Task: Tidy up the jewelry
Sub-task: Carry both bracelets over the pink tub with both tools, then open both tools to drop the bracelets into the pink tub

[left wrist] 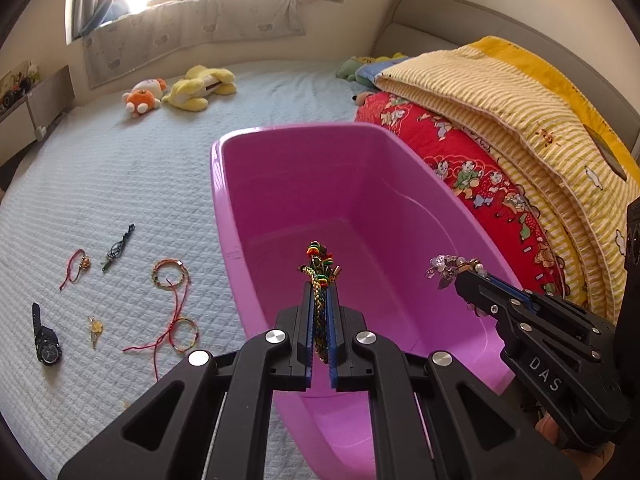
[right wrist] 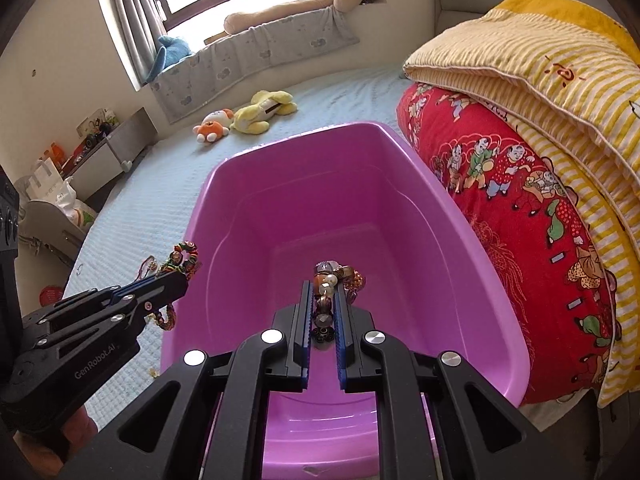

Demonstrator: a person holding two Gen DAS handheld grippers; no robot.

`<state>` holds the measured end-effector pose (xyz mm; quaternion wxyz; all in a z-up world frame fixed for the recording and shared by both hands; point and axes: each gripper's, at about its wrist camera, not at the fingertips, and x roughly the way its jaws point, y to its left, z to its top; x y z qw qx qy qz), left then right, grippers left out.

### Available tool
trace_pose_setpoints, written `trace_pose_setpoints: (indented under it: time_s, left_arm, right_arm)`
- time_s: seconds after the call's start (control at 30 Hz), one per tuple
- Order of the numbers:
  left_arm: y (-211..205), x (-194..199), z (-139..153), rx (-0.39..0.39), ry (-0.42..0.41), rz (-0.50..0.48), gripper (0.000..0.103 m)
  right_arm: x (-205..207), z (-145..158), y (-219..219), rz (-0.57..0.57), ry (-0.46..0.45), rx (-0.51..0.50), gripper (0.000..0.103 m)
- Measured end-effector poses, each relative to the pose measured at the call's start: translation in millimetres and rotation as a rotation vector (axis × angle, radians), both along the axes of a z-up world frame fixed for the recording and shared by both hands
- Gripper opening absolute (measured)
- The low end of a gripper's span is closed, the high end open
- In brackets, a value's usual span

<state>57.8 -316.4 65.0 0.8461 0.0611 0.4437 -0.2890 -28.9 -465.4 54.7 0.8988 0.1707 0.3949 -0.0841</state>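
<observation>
A pink plastic tub [left wrist: 240, 208] [right wrist: 460, 216] stands on the bed. My left gripper [left wrist: 320, 292] is shut on a braided green, yellow and red bracelet [left wrist: 319, 268] and holds it over the tub; it shows from the side in the right wrist view [right wrist: 168, 280]. My right gripper [right wrist: 323, 292] is shut on a beaded bracelet [right wrist: 332, 280] with brown, pearl and clear beads, also over the tub; it shows in the left wrist view [left wrist: 464, 276]. On the bed left of the tub lie several cord bracelets [left wrist: 170, 274], a black watch [left wrist: 47, 340] and small charms [left wrist: 95, 328].
Folded red and yellow-striped quilts [left wrist: 500, 152] press against the tub's right side. Plush toys [left wrist: 200, 88] lie at the far end of the bed under the window seat. A low shelf [right wrist: 100, 152] stands at the bed's left.
</observation>
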Motion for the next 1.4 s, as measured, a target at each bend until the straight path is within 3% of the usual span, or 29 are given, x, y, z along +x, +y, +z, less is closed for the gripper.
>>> trace_pose_setpoints:
  time_s: [0.37, 0.8, 0.83, 0.87, 0.9, 0.93, 1.07, 1.4]
  left_arm:
    - [-27.9, 11.1, -37.1, 0.099, 0.074, 0.017, 0.006]
    - [-38.8, 11.8, -44.9, 0.172, 0.076, 0.015, 0.008]
    - [-38.5, 11.7, -45.0, 0.174, 0.077, 0.018, 0.014]
    - [-38.1, 11.6, -44.5, 0.176, 0.077, 0.021, 0.025]
    - [-38.3, 10.8, -43.3, 0.172, 0.071, 0.019, 0.032]
    - [-38.5, 9.1, -40.4, 0.167, 0.062, 0.014, 0.052]
    - [-32.7, 4.6, -28.1, 0.144, 0.012, 0.019, 0.076]
    - [-24.3, 1.0, -16.7, 0.129, -0.013, 0.019, 0.080]
  right_arm:
    - [16.2, -35.0, -21.0, -0.009, 0.097, 0.061, 0.010]
    - [23.2, -49.4, -26.0, -0.024, 0.148, 0.069, 0.010]
    - [23.3, -49.4, -26.3, -0.026, 0.151, 0.069, 0.016]
    - [23.4, -49.2, -26.9, -0.029, 0.152, 0.067, 0.030]
    - [23.8, -48.0, -27.3, -0.031, 0.147, 0.065, 0.037]
    - [23.2, -46.2, -27.3, -0.034, 0.140, 0.062, 0.049]
    - [19.4, -41.1, -32.0, -0.065, 0.129, 0.045, 0.050]
    - [15.9, -36.8, -30.8, -0.065, 0.127, 0.051, 0.051]
